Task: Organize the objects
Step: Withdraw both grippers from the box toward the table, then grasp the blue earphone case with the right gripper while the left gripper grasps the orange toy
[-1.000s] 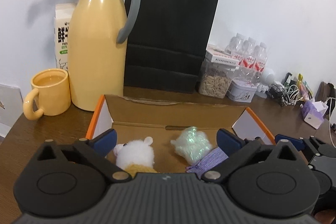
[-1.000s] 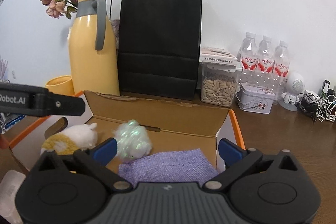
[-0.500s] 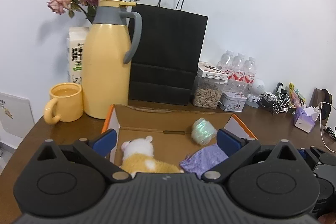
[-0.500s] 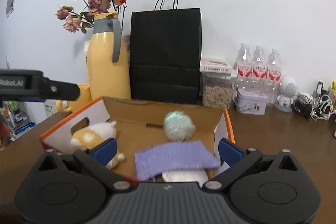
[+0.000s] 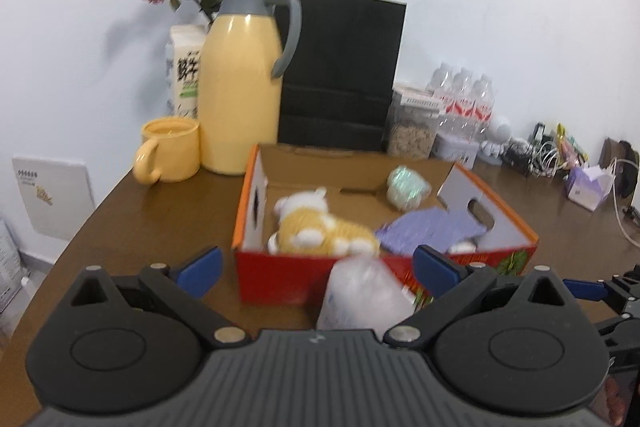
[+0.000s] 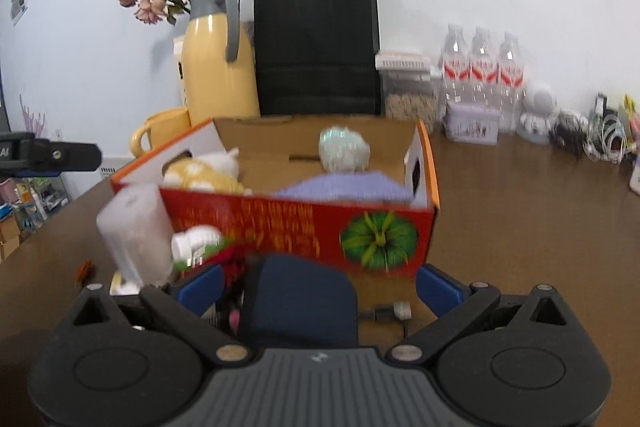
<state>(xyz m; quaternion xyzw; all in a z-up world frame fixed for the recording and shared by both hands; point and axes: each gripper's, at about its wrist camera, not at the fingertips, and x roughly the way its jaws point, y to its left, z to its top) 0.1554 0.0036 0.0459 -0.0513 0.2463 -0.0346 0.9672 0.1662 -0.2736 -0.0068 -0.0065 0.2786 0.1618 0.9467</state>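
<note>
Both grippers, left (image 5: 316, 269) and right (image 6: 318, 281), are hovering wide open, holding nothing. A plush toy (image 5: 320, 227) is lying inside the box (image 5: 280, 279) at frame center.

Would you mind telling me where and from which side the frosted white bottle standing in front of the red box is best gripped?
Grip the frosted white bottle across its round body at mid-height, coming in level from the front. It stands upright just before the red box, so the back is blocked, and smaller items crowd its right base. The left gripper is open and already frames it.
</note>
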